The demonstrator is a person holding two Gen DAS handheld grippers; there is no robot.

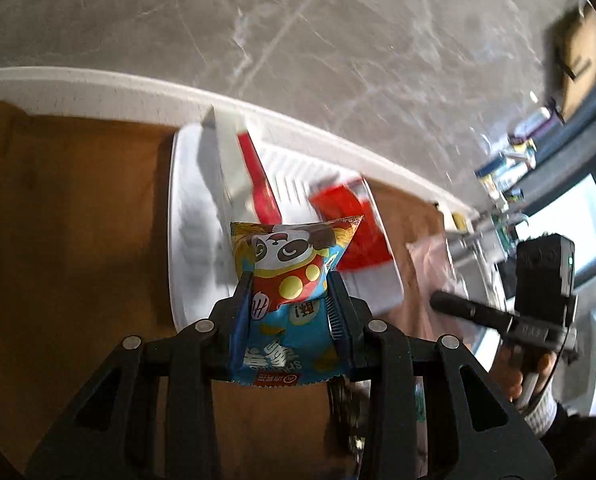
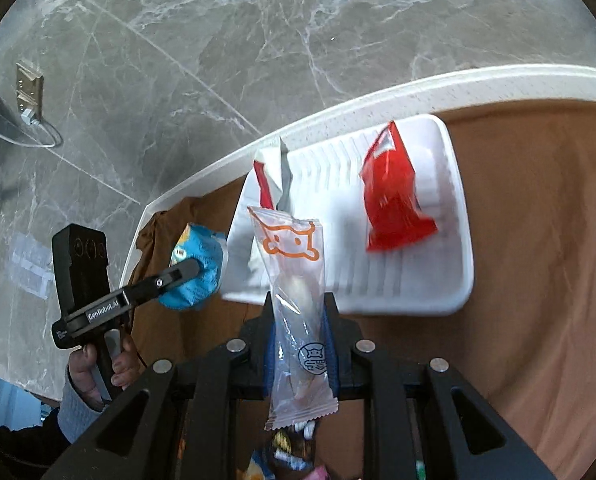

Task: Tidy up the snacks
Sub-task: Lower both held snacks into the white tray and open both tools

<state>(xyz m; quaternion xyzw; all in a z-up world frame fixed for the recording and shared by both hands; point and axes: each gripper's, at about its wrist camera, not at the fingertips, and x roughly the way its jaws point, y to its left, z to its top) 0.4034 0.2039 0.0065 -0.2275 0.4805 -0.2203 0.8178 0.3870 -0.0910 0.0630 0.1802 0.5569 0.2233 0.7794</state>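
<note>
Both grippers carried a snack packet near the white tray.

The left gripper (image 1: 289,292) was clamped on a blue panda-print snack packet (image 1: 291,276), with the ribbed white plastic tray (image 1: 189,216) just ahead of it on the brown-covered surface (image 1: 77,208). The right gripper (image 2: 298,312) was clamped on a clear plastic packet with an orange cat drawing (image 2: 295,276); ahead of it, a red foil packet (image 2: 394,196) lay in the tray, and a red-and-white packet (image 2: 267,178) stood at the tray's left edge.
</note>
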